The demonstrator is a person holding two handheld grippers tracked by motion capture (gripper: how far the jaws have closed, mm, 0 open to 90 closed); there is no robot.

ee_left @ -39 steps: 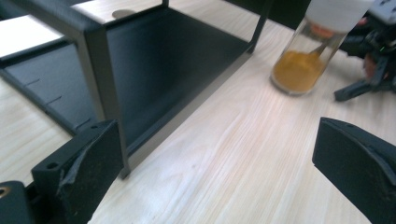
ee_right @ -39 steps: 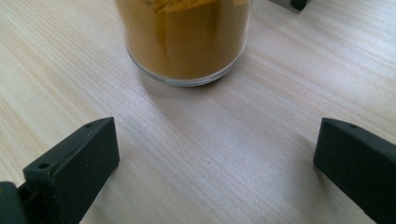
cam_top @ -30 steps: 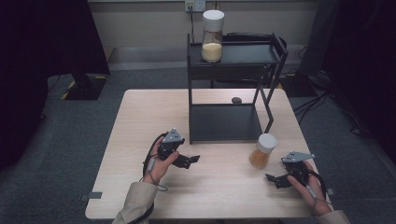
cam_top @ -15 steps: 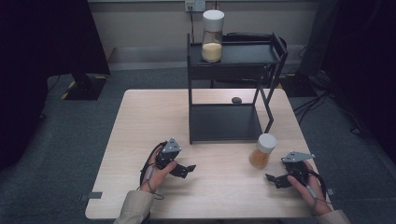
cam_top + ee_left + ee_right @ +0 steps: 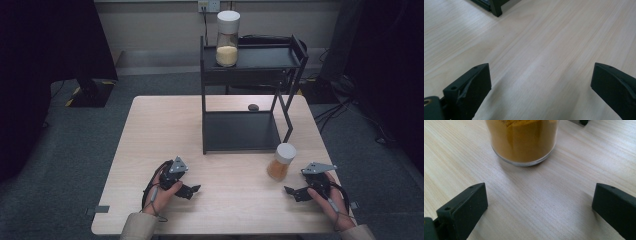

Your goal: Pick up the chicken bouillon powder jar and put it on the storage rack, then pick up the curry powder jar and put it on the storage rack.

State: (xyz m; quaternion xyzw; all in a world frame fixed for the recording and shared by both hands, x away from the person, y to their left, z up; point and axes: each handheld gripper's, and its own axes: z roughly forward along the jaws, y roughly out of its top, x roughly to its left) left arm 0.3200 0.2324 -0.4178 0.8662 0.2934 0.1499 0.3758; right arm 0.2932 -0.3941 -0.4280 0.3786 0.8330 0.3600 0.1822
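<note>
Two unlabelled jars: orange-powder jar [image 5: 522,141] near right tongs [image 5: 540,207], apart.

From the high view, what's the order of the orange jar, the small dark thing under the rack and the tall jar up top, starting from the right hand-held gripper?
1. Orange jar, just left of the right hand-held gripper.
2. Small dark object, on the table behind the rack.
3. Tall jar, on the top shelf.
</note>
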